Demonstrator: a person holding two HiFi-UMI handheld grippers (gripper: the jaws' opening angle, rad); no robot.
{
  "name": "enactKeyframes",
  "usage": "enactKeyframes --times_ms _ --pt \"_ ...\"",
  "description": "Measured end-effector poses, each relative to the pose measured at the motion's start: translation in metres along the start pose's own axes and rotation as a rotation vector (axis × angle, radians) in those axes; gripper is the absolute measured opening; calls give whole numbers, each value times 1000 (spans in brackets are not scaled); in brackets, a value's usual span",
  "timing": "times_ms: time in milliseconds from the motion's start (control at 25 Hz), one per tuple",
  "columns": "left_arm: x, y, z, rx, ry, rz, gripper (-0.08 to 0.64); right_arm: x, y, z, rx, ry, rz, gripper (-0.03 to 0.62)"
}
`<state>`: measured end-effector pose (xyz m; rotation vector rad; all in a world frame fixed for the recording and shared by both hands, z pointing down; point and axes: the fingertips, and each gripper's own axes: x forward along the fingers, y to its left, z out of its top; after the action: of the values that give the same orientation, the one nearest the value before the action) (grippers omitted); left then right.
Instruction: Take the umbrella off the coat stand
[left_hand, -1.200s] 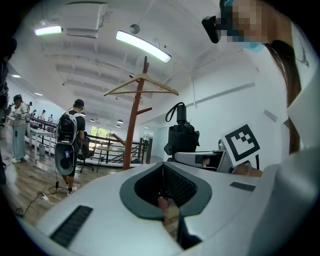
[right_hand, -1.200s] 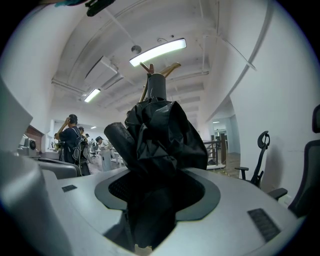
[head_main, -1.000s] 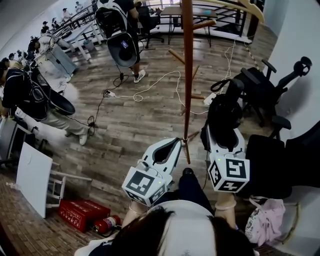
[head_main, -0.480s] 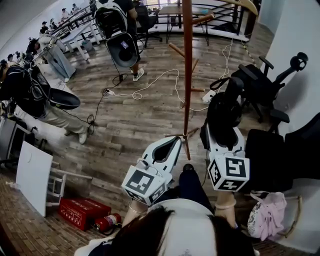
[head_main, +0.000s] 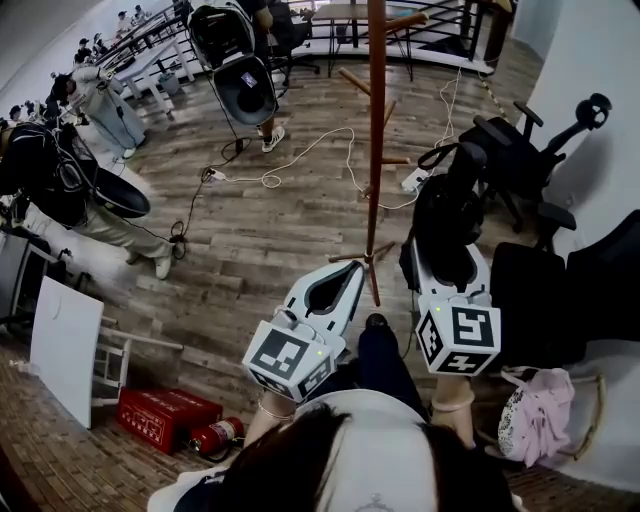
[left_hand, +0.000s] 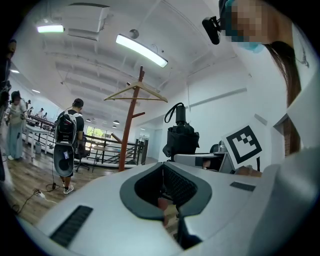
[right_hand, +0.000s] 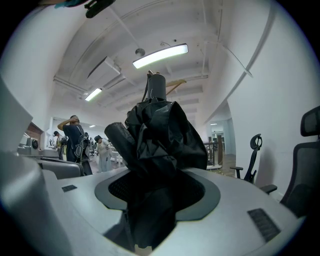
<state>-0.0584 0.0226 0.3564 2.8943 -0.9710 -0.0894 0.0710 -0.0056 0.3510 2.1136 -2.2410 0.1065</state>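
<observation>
Standing upright in the right claw (right_hand: 155, 192), umbrella (right_hand: 160, 135) points ceilingward.

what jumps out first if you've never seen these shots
The black folded umbrella stands out most: it is clamped in the right gripper, fills the right gripper view and sits at centre right of the head view. Just left of it there rises the tall reddish-brown wooden coat stand. The left gripper is shut and empty, low in the middle of the head view.
</observation>
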Motion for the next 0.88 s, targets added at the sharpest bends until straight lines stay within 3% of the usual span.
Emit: enactKeyframes --times_ms 880 --pt "-1 -5 0 -13 -9 -53 9 -9 10 0 -11 2 -15 253"
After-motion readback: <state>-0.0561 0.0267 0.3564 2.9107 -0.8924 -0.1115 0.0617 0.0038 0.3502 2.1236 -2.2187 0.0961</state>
